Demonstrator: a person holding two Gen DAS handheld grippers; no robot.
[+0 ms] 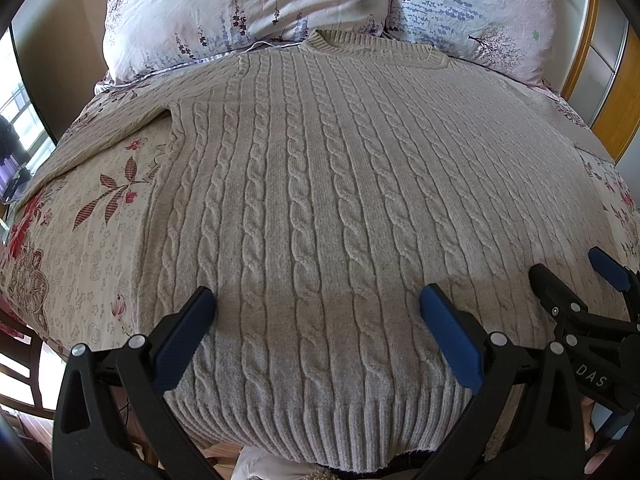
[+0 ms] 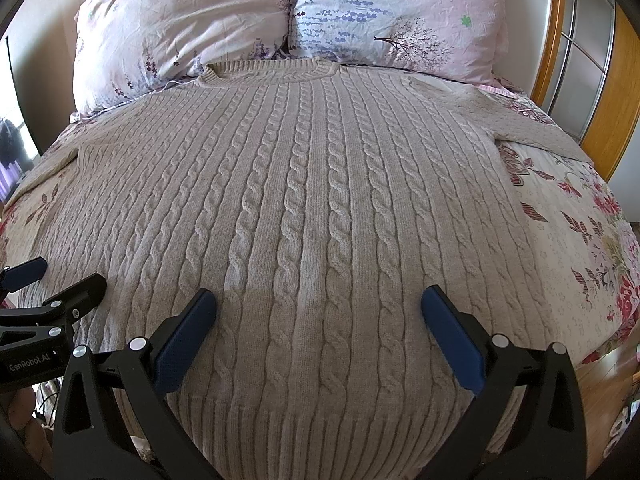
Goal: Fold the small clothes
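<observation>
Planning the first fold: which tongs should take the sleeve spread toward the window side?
Left, probably. The left tongs hang open over the sweater nearer that sleeve; the right tongs sit toward the other sleeve.

Left hand-held gripper (image 1: 318,308) and right hand-held gripper (image 2: 319,307) gape, side by side.

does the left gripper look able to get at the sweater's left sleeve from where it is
Probably yes: the left gripper hovers open over the cable-knit sweater, and the sleeve lies uncovered on the floral bedsheet.

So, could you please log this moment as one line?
sweater: flat, unfolded on bed | left gripper: open, above hem | right gripper: open, above hem
</observation>
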